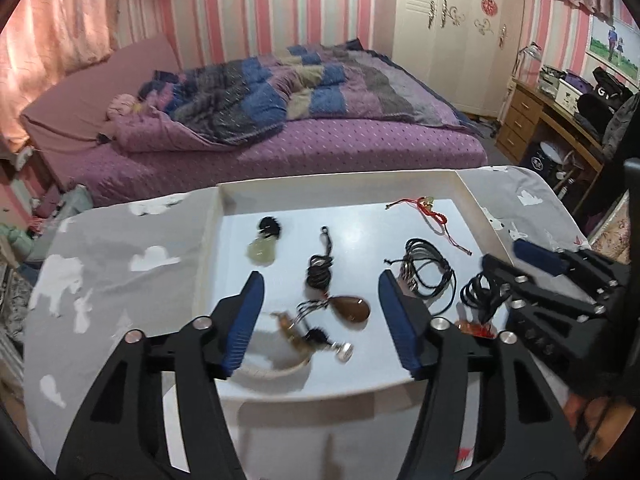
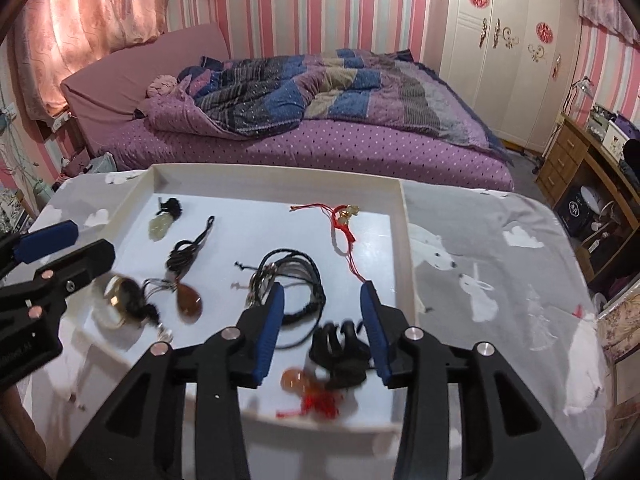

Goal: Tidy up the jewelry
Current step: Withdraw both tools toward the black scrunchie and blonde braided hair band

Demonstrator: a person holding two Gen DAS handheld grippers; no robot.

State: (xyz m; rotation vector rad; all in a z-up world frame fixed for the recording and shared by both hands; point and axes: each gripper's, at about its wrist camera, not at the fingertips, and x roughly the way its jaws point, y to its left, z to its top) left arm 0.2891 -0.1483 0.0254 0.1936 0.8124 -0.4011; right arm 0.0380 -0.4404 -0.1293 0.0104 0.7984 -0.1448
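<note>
Jewelry all lies in the white tray (image 2: 404, 240) on the bench: jade pendant (image 2: 159, 224), brown teardrop pendant (image 2: 190, 304), red cord bracelet (image 2: 344, 228) spaced, near-edge pieces bunched, likely unsorted; left gripper (image 1: 320, 320) and right gripper (image 2: 322, 330) fingers open, empty.

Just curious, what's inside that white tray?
The white tray holds jewelry: a red string bracelet, black cord bracelets, a brown teardrop pendant, a pale green pendant and an orange bead with a red tassel. The right gripper covers part of the nearest pieces.
</note>
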